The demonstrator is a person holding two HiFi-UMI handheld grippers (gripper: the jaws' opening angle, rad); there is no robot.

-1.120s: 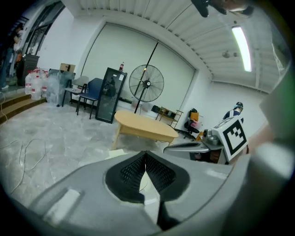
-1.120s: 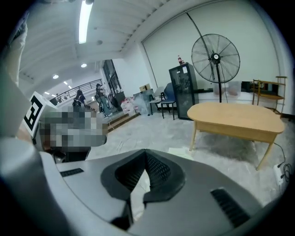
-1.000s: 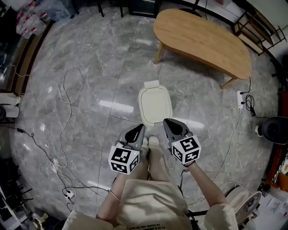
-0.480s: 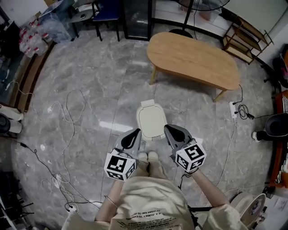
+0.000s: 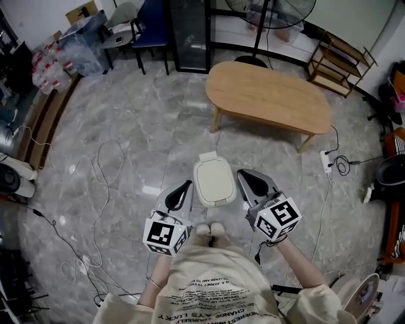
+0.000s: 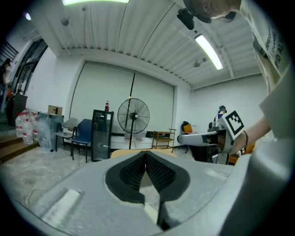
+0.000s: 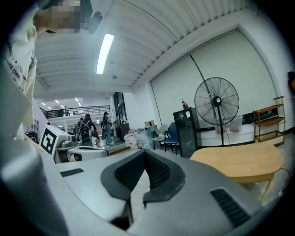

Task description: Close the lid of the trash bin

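Cream-white on the trash bin lid [image 5: 215,181]. Pale grey with darker marble veining across the floor [image 5: 114,126]. Honey-brown wood on the oval table [image 5: 269,95]. Grey shells, black ribbed pads [image 6: 131,173] on the left hand-held gripper [image 5: 185,187] and right hand-held gripper [image 5: 244,174]; black-and-white square markers on their cubes [image 5: 166,235]. Blue on the chair [image 5: 152,18].

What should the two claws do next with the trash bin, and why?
Probably nothing more than easing both claws back to rest. The trash bin lid looks flat on top, so it seems closed already. The left claw and right claw are both shut with nothing between them. Both point about level, not down at the lid, and neither touches it.
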